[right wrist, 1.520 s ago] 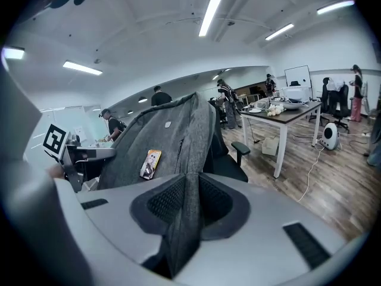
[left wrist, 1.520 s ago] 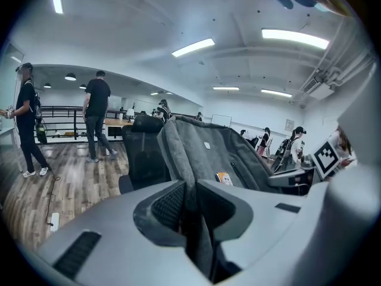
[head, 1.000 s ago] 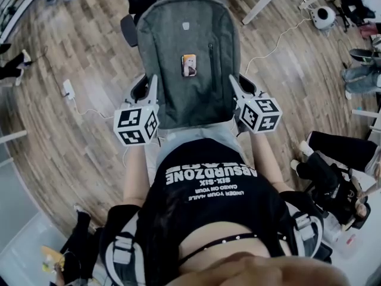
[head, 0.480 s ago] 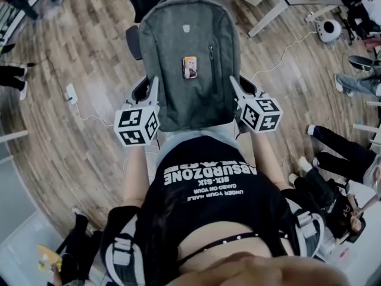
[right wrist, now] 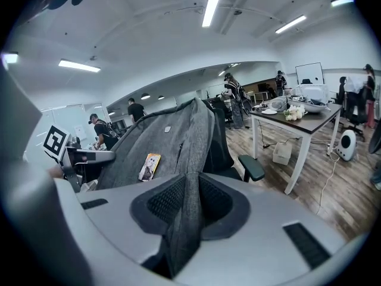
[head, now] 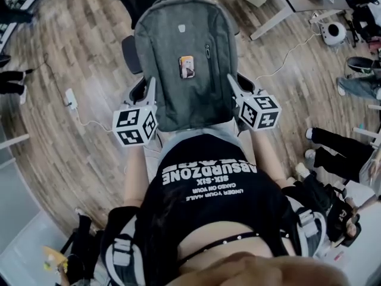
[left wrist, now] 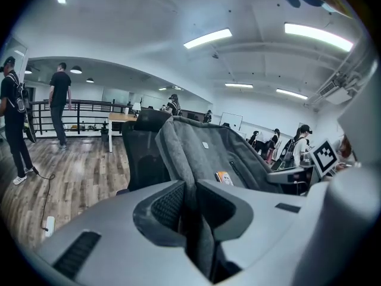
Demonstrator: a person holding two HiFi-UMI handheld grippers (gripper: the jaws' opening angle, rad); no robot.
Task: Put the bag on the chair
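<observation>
Carry step, as I read it: bag (head: 184,52) is up between both grippers, front face toward the head camera, filling the upper centre of the head view.

- Left gripper (head: 152,87) is clamped on the bag's left side edge. Its own view shows a grey fabric fold pinched between the pads (left wrist: 169,204).
- Right gripper (head: 232,81) has the same grip on the right side edge, with fabric sandwiched between its pads (right wrist: 166,201).
- Chair (head: 130,52) sits just behind the bag. Its black back shows past the bag's top and left edge, and its backrest is close behind the bag in the left gripper view.
- The bag hides the seat, so I can't tell whether it touches it yet. I'm treating placement as not done.

Next move, my call:
- Bring the bag over the seat with both hands level so it doesn't twist.
- Keep the right side clear of the armrest (right wrist: 253,167).
- Set the base down and lean the bag on the backrest.
- Open both jaws together only once the weight is on the chair. A one-sided release would likely let it slump.
</observation>
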